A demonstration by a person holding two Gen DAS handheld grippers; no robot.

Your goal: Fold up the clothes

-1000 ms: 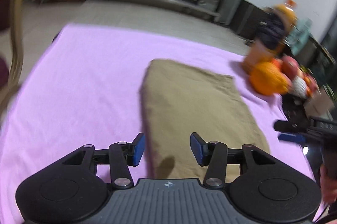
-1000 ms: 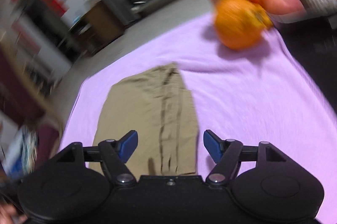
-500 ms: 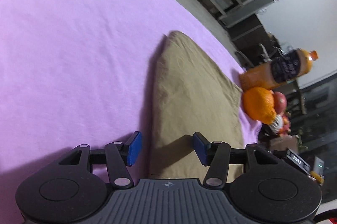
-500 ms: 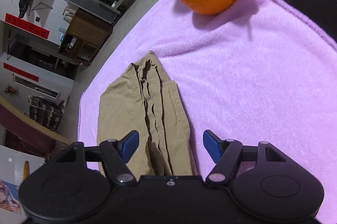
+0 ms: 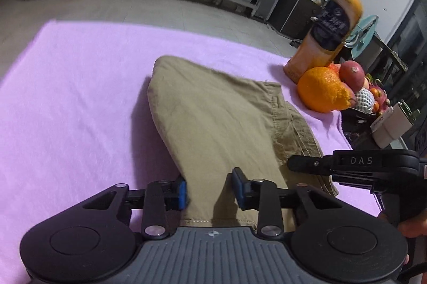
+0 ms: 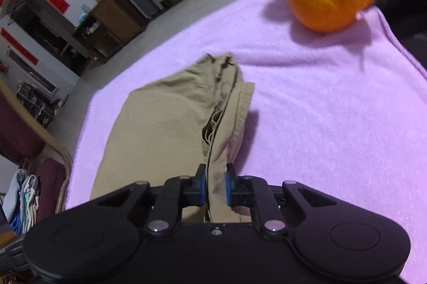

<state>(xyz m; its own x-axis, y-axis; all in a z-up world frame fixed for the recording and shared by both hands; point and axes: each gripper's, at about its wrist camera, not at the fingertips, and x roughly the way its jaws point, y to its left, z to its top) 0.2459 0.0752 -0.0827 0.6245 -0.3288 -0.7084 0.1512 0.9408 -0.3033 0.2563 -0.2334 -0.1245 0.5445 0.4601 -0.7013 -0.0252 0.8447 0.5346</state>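
Right wrist view: the right gripper (image 6: 215, 188) has its blue-padded fingers drawn nearly together on a bunched ridge of the folded khaki cotton garment (image 6: 160, 124), at the hemmed, multi-layer edge nearest the camera. Half a second ago these fingers stood wide apart above the same edge with nothing between them; the closure is the change noted.

Left wrist view: the left gripper (image 5: 209, 189) has its fingers part open, narrower than half a second ago. The left finger pad (image 5: 182, 190) sits at the garment's folded side edge and the right pad rests over the cloth, so fabric lies between them, but no pinch is confirmed. The right gripper's black body enters just to the right of these fingers, over the garment's hemmed corner.

The garment lies flat in a compact oblong on the lilac fleece cloth covering the table (image 5: 66, 102), extending away from both sets of fingers. A large orange citrus fruit (image 5: 323, 89) and an orange juice bottle with dark label (image 5: 328, 33) stand well beyond it, to the right.

Assessment: with one near corner secured and the other being taken, a further fold of the near edge appears to be in preparation. Layers slipping unevenly from the thick hem is the risk.
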